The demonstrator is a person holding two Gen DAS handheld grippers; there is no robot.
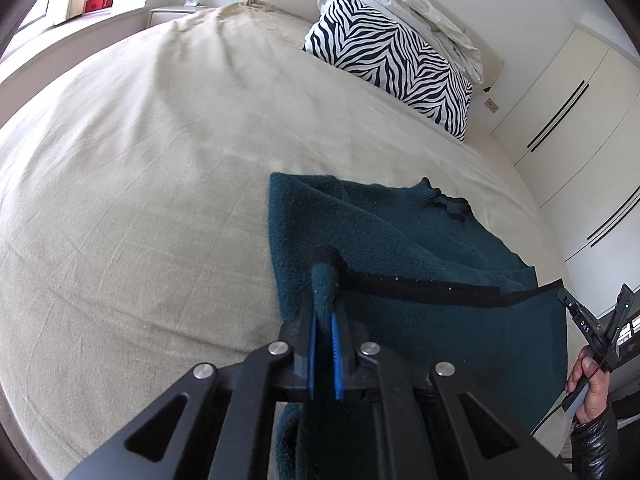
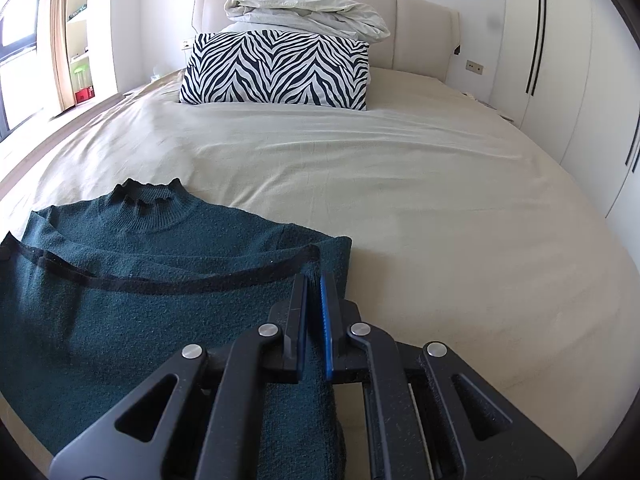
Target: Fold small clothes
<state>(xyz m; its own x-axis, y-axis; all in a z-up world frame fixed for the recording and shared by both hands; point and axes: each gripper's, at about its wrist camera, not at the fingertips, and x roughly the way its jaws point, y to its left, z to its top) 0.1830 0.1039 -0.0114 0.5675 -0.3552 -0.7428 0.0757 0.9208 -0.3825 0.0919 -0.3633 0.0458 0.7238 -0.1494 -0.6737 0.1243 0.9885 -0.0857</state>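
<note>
Now both grippers pinch the teal sweater (image 2: 120,312) low in frame on the bed (image 2: 400,200): left gripper (image 1: 324,304) and right gripper (image 2: 314,292) clenched on its hem corners. Carry both evenly toward the collar, keeping the hem taut.

A wide bed (image 2: 400,184) covered by a smooth cream sheet (image 1: 140,200) carries everything. A dark teal knit sweater (image 2: 120,300) with a ruffled high neck and a black band along its hem lies on the sheet, directly under and to the left of the right hand-held gripper (image 2: 314,280), its neck pointing away toward the headboard. Far ahead of that gripper, at the head of the bed, a zebra-striped pillow (image 2: 276,70) rests on the sheet, with a folded pale duvet (image 2: 308,14) stacked on top of it against the padded headboard (image 2: 424,20).
</note>
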